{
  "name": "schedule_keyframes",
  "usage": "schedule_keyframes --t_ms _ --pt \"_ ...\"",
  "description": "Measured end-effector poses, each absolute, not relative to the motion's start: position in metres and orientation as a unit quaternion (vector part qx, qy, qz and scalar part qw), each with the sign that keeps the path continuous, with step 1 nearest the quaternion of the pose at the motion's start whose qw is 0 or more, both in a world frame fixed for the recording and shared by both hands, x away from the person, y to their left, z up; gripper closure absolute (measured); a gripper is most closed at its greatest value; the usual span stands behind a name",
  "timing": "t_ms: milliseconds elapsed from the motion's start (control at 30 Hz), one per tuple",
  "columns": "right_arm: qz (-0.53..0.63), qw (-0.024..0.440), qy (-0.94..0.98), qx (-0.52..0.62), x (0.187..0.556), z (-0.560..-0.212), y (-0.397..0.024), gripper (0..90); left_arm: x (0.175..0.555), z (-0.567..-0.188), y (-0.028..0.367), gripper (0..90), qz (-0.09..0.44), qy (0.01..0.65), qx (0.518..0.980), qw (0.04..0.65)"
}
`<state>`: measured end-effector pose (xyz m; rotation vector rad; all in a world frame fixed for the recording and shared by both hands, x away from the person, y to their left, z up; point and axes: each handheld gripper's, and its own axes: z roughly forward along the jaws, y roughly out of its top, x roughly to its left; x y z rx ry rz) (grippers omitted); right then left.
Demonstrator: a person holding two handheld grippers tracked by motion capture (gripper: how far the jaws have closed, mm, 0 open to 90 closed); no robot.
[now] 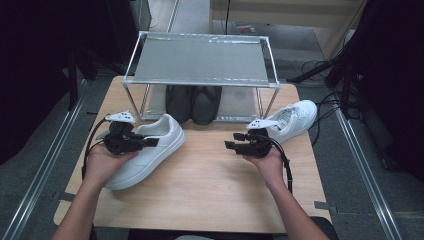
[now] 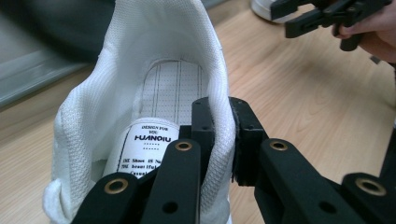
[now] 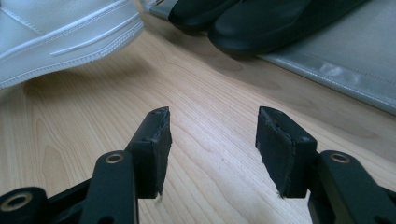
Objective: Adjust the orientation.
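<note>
My left gripper (image 2: 223, 140) was clamped on the heel collar of the white shoe (image 1: 145, 152), which lay at the left side of the table (image 1: 210, 185). My right gripper (image 3: 212, 144) stood wide with nothing between its jaws, low above the bare wood, near the black shoes (image 3: 261, 21) under the metal rack (image 1: 200, 60).

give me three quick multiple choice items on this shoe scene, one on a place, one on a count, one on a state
1. Where does the black pair of shoes sit?
A. on top of the metal rack
B. under the rack's shelf
C. at the table's near edge

2. How many white sneakers are on the table?
A. one
B. two
C. three

3. What is the left gripper doing?
A. clamping the heel collar of the near white sneaker
B. hanging open over bare wood
C. holding a black shoe

Answers:
1. B, the high view shows them beneath the shelf.
2. B, one by each hand, the far white sneaker beyond the open right gripper.
3. A, its pads pinch the collar between them.
</note>
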<state>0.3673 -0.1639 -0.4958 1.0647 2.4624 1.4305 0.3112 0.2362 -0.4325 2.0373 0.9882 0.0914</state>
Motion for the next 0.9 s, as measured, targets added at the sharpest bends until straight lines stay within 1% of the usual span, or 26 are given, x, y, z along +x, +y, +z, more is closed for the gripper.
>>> schedule_keyframes --t_ms 133,500,700,900 --pt "0.467 0.053 0.808 0.355 0.364 -0.496 -0.168 46.6 0.313 -0.432 0.213 82.8 0.025 0.368 0.830 0.419" --pt "0.467 0.059 0.800 0.372 0.352 -0.499 -0.179 48.1 0.323 -0.440 0.157 82.8 -0.013 0.319 0.851 0.416" --pt "0.462 0.068 0.800 0.376 0.344 -0.501 -0.184 48.7 0.324 -0.449 0.127 82.7 -0.035 0.288 0.866 0.407" --pt "0.461 0.070 0.797 0.385 0.339 -0.502 -0.189 49.7 0.325 -0.464 0.109 82.5 -0.050 0.277 0.869 0.406"
